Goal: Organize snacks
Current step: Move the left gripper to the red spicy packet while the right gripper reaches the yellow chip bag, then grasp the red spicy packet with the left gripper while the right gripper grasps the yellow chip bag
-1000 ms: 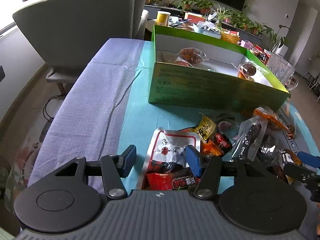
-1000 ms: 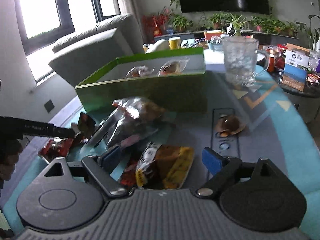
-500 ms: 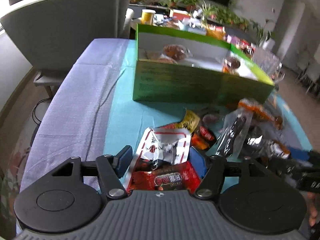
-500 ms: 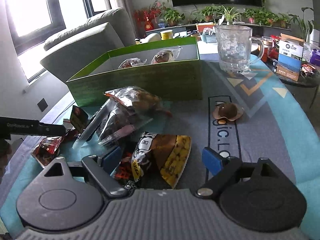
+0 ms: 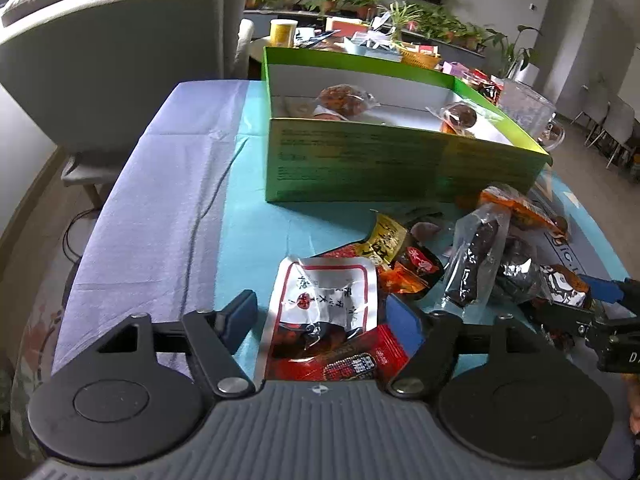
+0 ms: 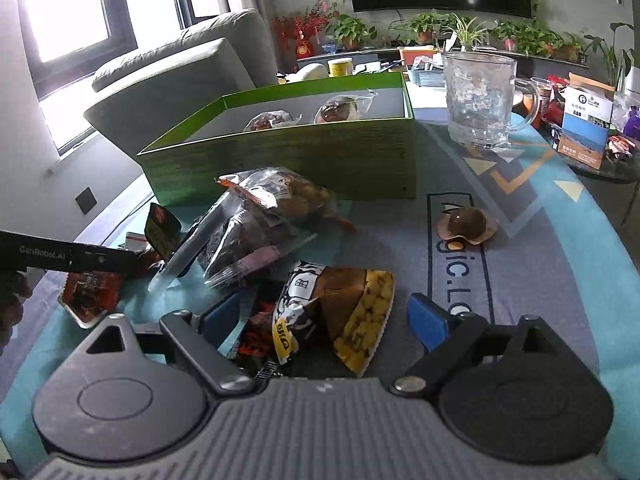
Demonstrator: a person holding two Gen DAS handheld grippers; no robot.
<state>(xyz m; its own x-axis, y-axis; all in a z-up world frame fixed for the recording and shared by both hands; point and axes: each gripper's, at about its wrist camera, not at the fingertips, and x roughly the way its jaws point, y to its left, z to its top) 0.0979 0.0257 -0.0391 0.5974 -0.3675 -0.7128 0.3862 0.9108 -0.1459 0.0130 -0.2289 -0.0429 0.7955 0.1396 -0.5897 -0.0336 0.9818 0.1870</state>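
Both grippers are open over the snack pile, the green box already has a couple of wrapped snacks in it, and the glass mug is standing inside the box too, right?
Not quite. The glass mug stands outside the green box, on the table beyond its far right corner, as the right wrist view shows. The rest holds: left gripper and right gripper are open over the pile, and wrapped snacks lie in the box.

Daylight pours through the blown-out white window panes (image 6: 68,12) at upper left, leaving the room's far wall dim. Fisheye bending curves both views' edges. The tall green cardboard box (image 5: 400,164) casts a soft shadow forward.
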